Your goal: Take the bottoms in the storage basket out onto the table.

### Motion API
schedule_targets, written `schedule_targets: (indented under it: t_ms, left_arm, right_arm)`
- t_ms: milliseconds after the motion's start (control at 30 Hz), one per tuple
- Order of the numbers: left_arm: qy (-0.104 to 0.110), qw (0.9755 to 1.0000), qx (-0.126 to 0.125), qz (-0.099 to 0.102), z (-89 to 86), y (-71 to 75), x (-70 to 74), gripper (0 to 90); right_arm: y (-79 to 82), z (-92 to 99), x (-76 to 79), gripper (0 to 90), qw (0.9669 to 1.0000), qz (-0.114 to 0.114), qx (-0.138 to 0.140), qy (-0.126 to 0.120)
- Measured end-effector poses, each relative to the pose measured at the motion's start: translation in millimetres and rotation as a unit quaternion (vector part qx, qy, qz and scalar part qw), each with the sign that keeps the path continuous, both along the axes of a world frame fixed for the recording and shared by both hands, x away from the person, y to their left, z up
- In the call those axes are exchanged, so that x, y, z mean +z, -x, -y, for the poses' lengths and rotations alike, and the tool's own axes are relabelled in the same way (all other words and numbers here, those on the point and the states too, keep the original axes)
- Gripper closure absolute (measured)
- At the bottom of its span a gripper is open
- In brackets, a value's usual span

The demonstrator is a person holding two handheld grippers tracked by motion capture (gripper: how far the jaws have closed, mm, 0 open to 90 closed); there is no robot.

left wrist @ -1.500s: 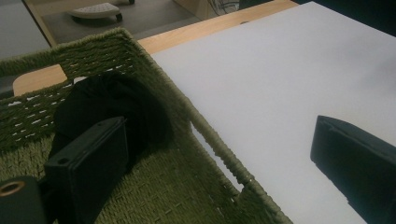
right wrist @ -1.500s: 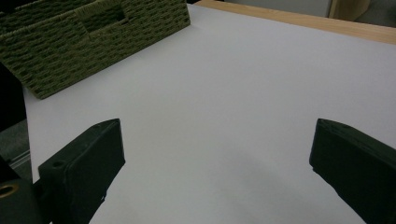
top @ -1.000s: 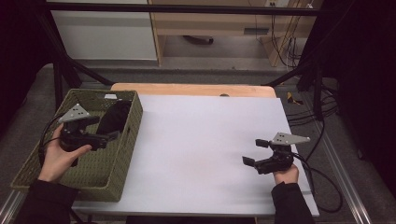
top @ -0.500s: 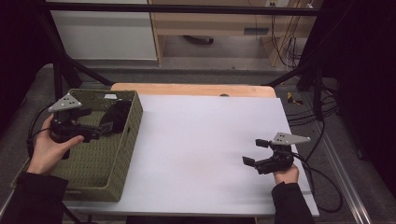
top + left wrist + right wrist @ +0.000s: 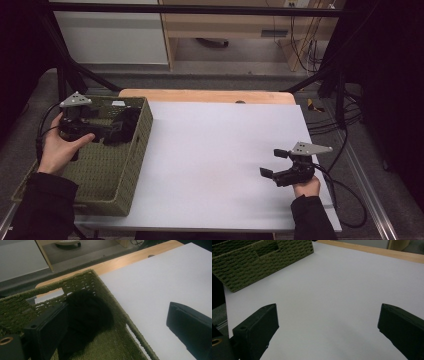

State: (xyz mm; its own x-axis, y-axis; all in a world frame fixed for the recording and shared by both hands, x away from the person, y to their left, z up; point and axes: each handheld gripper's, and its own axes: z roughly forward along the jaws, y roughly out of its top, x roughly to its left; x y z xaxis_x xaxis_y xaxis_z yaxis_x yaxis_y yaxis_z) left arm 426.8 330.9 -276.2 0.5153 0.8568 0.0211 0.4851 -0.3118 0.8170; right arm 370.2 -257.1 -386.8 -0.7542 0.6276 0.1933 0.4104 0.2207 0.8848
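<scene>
1. I am looking down on the table [image 5: 220,150], its white top taking most of the high view, with a wooden strip showing along its far edge.
2. The green woven basket [image 5: 131,165] is sitting at the table's left edge, long axis running near to far; in the right gripper view it is lying in the top left corner.
3. My left gripper [image 5: 102,131] is hovering over the far half of the basket. Against the picture half a second back, it is sitting farther from me, close to the basket's far end, and the hand has gone up with it.
4. Its jaws are standing wide apart in the left gripper view: one is over the basket's inside, the other out over the white top, with the basket's right wall running between them.
5. The dark cloth [image 5: 85,315] is lying bunched in the basket's far right corner, just beside the left jaw; it is a rumpled lump, so I cannot tell a long axis or a heading.
6. My right gripper [image 5: 274,163] is holding low over the table's near right part, unchanged from a second ago, jaws apart, bare white surface between them.
</scene>
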Motion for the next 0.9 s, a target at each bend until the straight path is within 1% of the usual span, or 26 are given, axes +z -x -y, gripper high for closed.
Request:
schedule_targets:
  t_ms: [133, 200, 433, 500, 533, 567, 700, 800, 867, 900]
  left_arm:
    - [-0.003, 1.0000, 0.004, -0.004, 1.0, -4.8, -2.2, 4.0]
    - [-0.003, 0.9999, 0.010, -0.008, 2.2, -9.9, -4.5, 4.1]
    - [-0.005, 0.9998, 0.012, -0.011, 4.5, -19.5, -8.7, 4.1]
    - [-0.004, 0.9998, 0.013, -0.018, 5.6, -24.9, -12.6, 4.1]
    - [-0.004, 0.9998, 0.013, -0.018, 5.6, -24.9, -12.6, 4.1]
    - [-0.009, 0.9997, 0.014, -0.019, 6.3, -28.1, -14.3, 4.1]
    - [-0.010, 0.9997, 0.015, -0.018, 6.9, -31.9, -16.2, 4.1]
    - [-0.017, 0.9995, 0.018, -0.020, 6.5, -38.0, -18.6, 4.1]
    - [-0.015, 0.9995, 0.020, -0.020, 6.2, -39.6, -19.5, 4.1]
    - [-0.012, 0.9994, 0.022, -0.022, 4.9, -42.9, -21.5, 4.1]
  right_arm:
    - [-0.1, -0.1, 0.0, 3.7, 1.0000, 0.000, 0.000, 0.000]
    - [-0.3, -0.5, -0.6, 3.8, 1.0000, -0.001, -0.001, 0.002]
    - [-0.4, -0.6, -0.6, 3.8, 1.0000, -0.001, 0.000, 0.002]
    - [-0.5, -0.7, -0.8, 3.7, 1.0000, -0.001, -0.001, 0.004]
    - [-0.5, -0.7, -0.8, 3.7, 1.0000, -0.001, -0.001, 0.004]
    - [-0.7, -0.9, -1.0, 3.8, 1.0000, -0.002, 0.000, 0.004]
    - [-0.6, -0.9, -1.0, 3.8, 1.0000, -0.002, 0.000, 0.004]
    - [-0.5, -0.8, -0.9, 3.7, 1.0000, -0.001, 0.000, 0.004]
    - [-0.4, -0.6, -0.7, 3.8, 1.0000, -0.001, 0.000, 0.003]
    - [-0.3, -0.3, -0.4, 3.8, 1.0000, -0.001, 0.000, 0.002]
